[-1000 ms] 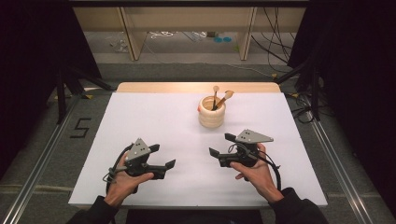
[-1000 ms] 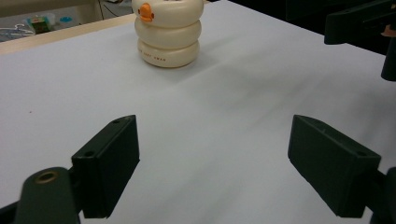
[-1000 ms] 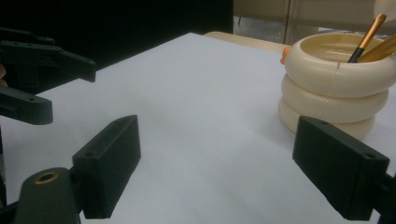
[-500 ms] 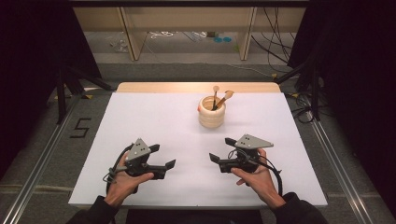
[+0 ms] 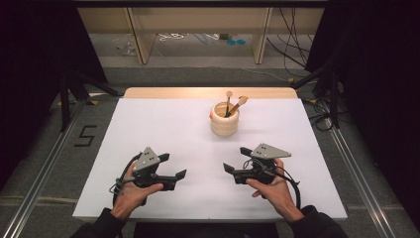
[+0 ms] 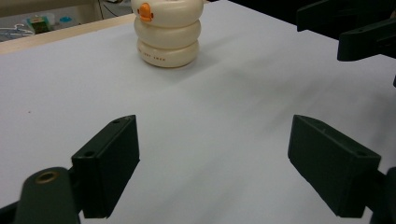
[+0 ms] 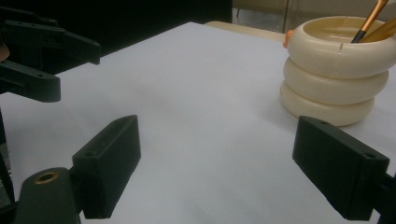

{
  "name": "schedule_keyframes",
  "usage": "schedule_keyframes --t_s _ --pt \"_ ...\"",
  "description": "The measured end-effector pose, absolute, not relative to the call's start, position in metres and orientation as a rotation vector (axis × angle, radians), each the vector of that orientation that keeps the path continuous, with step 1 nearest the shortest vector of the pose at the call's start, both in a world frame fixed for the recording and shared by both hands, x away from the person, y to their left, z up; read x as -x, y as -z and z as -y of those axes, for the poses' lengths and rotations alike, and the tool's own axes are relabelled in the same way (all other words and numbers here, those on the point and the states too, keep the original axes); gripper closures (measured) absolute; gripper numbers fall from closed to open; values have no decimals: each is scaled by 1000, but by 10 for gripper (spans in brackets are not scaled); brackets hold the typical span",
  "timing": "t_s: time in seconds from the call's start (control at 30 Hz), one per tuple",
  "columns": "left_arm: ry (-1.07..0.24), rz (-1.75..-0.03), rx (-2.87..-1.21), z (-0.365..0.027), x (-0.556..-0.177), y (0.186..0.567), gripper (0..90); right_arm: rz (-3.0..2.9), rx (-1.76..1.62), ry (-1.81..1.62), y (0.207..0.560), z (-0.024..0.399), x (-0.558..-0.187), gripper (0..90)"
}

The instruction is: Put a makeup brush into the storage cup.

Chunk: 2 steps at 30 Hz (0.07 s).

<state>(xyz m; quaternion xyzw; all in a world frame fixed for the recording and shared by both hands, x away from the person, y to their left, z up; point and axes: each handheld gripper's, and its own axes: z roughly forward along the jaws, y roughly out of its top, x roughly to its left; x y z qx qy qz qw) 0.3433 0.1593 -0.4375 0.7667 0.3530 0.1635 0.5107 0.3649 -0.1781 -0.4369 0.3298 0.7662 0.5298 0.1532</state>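
Cream ringed holder (image 5: 225, 120) well beyond both tools, left tool (image 5: 174, 166), right tool (image 5: 235, 160), jaws apart

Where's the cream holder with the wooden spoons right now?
In the high view the cream holder stands upright toward the table's far edge, slightly right of centre, ahead of both grippers and nearer the right gripper.

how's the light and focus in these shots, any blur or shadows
High view: table evenly lit, surroundings dark, holder sharp. Left gripper view: the near tongs slightly soft, holder throws a faint shadow to its right. Right gripper view: dimmer, holder fairly sharp, black background at top left.
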Motion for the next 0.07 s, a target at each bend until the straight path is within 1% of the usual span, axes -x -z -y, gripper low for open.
schedule_keyframes --t_s 0.07 --pt "-394 -850 -1844 -159 -343 438 165 -2204 -944 -1512 437 178 -365 160"
